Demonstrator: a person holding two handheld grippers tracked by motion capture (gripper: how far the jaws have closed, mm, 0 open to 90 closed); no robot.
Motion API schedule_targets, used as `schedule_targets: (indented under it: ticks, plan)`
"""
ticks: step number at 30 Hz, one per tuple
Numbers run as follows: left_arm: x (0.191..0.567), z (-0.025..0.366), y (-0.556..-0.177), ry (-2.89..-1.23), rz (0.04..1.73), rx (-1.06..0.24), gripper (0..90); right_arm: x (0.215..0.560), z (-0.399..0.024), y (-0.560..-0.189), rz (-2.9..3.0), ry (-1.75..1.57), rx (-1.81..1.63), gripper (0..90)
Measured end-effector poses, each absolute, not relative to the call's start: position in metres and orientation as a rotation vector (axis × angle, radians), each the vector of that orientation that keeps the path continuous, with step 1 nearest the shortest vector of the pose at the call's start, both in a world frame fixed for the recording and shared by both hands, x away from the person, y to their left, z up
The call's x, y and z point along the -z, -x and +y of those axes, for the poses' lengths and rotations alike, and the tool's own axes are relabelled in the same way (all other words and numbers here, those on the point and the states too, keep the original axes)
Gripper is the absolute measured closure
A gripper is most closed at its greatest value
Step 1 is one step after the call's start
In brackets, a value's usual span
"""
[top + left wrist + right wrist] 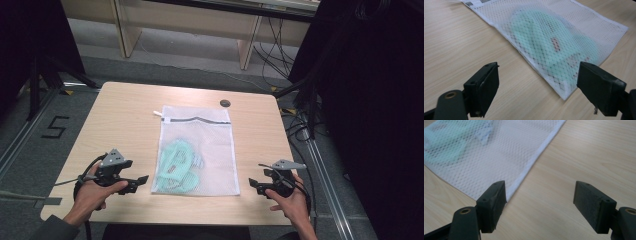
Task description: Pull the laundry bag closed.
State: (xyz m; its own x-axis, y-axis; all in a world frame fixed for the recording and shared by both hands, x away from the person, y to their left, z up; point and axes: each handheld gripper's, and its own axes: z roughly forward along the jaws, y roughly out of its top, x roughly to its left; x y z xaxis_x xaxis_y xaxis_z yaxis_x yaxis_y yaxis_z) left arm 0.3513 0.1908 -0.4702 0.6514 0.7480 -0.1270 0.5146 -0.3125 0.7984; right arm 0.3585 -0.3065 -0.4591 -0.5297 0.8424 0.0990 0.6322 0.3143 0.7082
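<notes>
Centrally in the high view, the white mesh bag point(196, 150) (mint garment point(176, 167) inside) is flanked by the left gripper point(134, 184) and right gripper point(256, 184), both spread wide, gripping nothing; a dark disc point(225, 103) is seen beyond, nothing between.

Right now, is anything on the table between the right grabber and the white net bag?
No, just bare wood. In the high view the right gripper sits beside the mesh bag, jaws open, with plain table in the gap.

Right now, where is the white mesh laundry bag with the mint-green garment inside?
In the high view, the white mesh laundry bag lies flat mid-table between the left tool and the right tool, touching neither.
</notes>
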Motion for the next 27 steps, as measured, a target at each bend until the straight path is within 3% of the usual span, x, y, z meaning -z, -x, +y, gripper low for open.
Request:
schedule_targets:
  ticks: [20,23,27]
  plan:
    - [0.472,0.183,-0.353,-2.035,0.976,-0.356,24.0,0.461,-0.307,-0.364,2.287,-1.207,-1.003,23.8]
    - [0.472,0.178,-0.354,-2.021,0.972,-0.338,27.8,0.46,-0.304,-0.366,2.276,-1.216,-1.011,27.8]
    - [0.473,0.167,-0.353,-2.061,0.923,-0.327,41.2,0.459,-0.296,-0.372,2.32,-1.105,-1.01,46.1]
